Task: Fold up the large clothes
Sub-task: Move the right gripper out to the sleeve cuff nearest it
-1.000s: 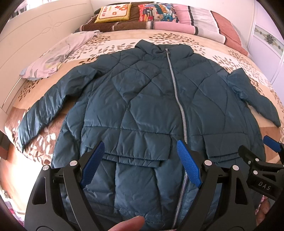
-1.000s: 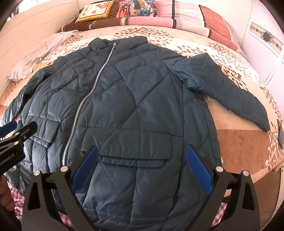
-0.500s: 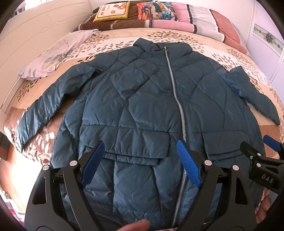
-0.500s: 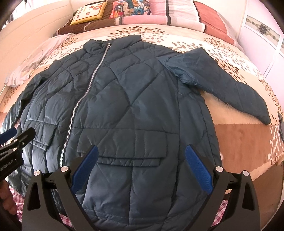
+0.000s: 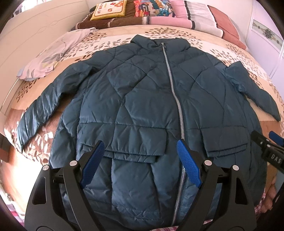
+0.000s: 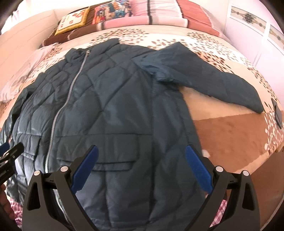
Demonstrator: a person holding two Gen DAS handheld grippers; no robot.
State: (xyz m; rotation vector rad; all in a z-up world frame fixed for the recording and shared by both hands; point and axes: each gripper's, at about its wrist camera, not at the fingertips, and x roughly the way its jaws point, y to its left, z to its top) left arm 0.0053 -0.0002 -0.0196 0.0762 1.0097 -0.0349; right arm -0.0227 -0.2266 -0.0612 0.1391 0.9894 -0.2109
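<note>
On the leaf-print bedspread (image 5: pixel 186 33) the teal quilted jacket (image 5: pixel 142 106) lies flat, zipped, both sleeves spread, nothing folded yet, and my left gripper (image 5: pixel 140 160) and right gripper (image 6: pixel 142 167) hover above its hem, jaws apart, holding nothing

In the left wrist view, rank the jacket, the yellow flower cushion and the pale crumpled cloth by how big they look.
1. jacket
2. pale crumpled cloth
3. yellow flower cushion
The cushion lies farthest back, so its true size is unsure.
</note>
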